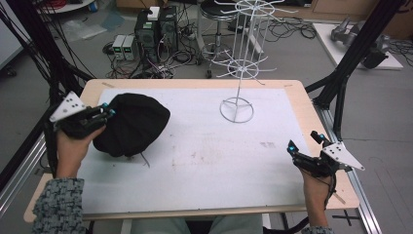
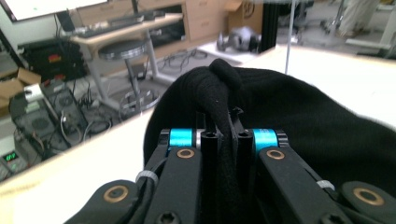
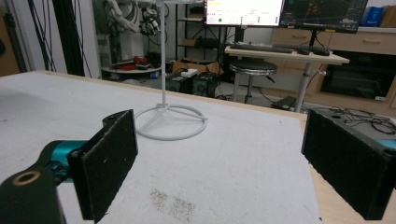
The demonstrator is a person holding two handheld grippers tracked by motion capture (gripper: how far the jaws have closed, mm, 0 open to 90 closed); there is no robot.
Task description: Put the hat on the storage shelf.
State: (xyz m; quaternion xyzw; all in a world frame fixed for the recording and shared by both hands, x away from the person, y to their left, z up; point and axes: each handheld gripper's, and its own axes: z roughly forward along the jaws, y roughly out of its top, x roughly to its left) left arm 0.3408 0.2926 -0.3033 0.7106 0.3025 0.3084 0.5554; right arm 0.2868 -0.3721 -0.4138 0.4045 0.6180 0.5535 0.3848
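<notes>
While your left claw point(image 1: 106, 111) pinches a fold of the black hat point(image 1: 131, 124), left of frame on the surface point(image 1: 204, 161), your right claw point(image 1: 304, 142) waits open, lower right.

A knit cap point(image 1: 130, 124) lies on the table point(image 1: 195, 180) near its left edge, toward the far left corner. The left gripper point(image 1: 103, 113) sits at the cap's left side, against the table's left edge. A wire display rack point(image 1: 237, 73) stands on the table near the far edge, right of centre, well apart from the cap. The right gripper point(image 1: 304, 141) is near the right edge, nearer the front than the rack. Behind the far edge, computer units point(image 1: 156, 29) stand on the floor.
</notes>
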